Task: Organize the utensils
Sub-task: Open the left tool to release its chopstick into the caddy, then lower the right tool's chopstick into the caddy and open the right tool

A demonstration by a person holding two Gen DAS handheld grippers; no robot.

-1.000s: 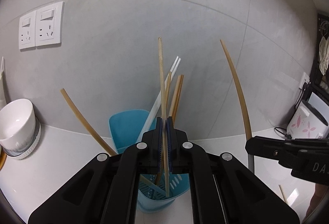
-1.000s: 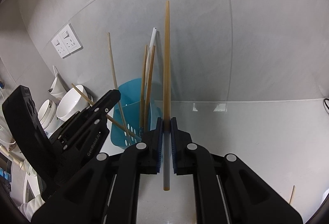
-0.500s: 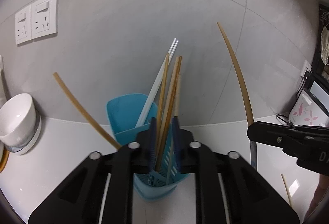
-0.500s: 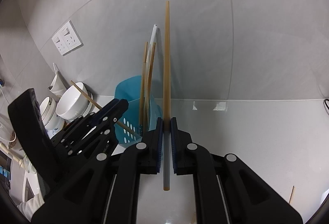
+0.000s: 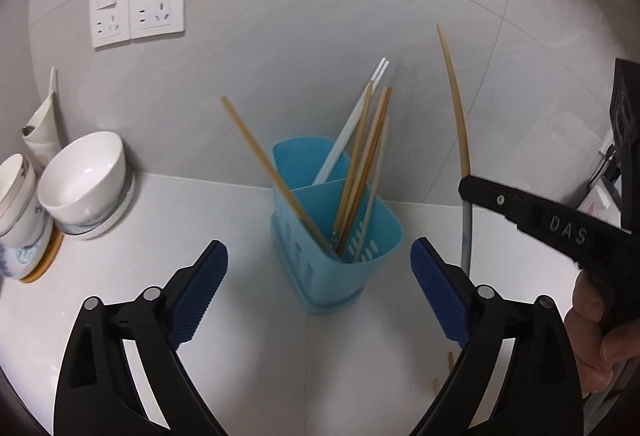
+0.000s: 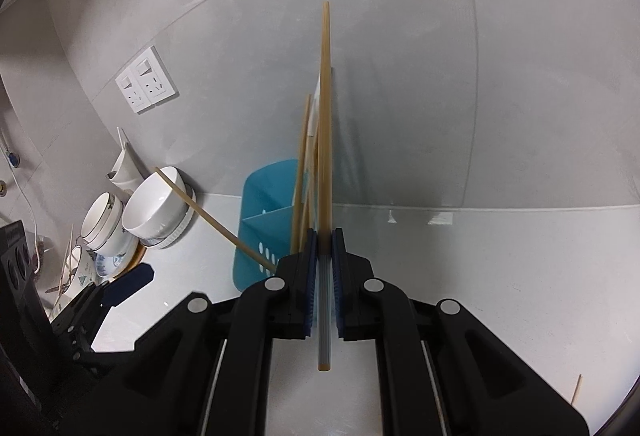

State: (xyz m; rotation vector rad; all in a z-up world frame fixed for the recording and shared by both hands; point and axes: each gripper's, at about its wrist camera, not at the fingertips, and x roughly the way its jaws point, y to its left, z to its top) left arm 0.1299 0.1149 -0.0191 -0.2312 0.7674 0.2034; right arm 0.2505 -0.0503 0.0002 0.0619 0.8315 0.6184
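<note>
**Ana:** Grey tiled wall (image 5: 304, 15) behind, a white double wall socket (image 5: 138, 7) on it, and a glossy white countertop (image 5: 208, 220) below. Where do the utensils stand?

**Ben:** Most sit in the blue plastic two-compartment utensil holder (image 5: 344, 268) near the wall. Several tan bamboo chopsticks (image 5: 362, 171) lean in its front compartment, one tan chopstick (image 5: 272, 171) slants out to the left, and a pair of white chopsticks (image 5: 352, 127) rests in the back one.

**Ana:** And the grippers?

**Ben:** The left gripper (image 5: 319, 290) hangs in front of the holder with its blue pads spread wide and nothing between them. The right gripper (image 6: 324, 260) is clamped on a long tan chopstick with a grey lower end (image 6: 325, 139), held upright just beside the holder.

**Ana:** What could go wrong?

**Ben:** I'd judge the tip may catch the rim or the leaning sticks on the way down and tip the light holder. The grip is near the lower end, so the long top could swing. That slanted chopstick could also be knocked out.

**Ana:** Anything else nearby?

**Ben:** White ceramic bowls (image 5: 86, 179) stacked at the left, and a loose tan stick (image 6: 576, 390) lying on the counter at the right, still to collect.
</note>
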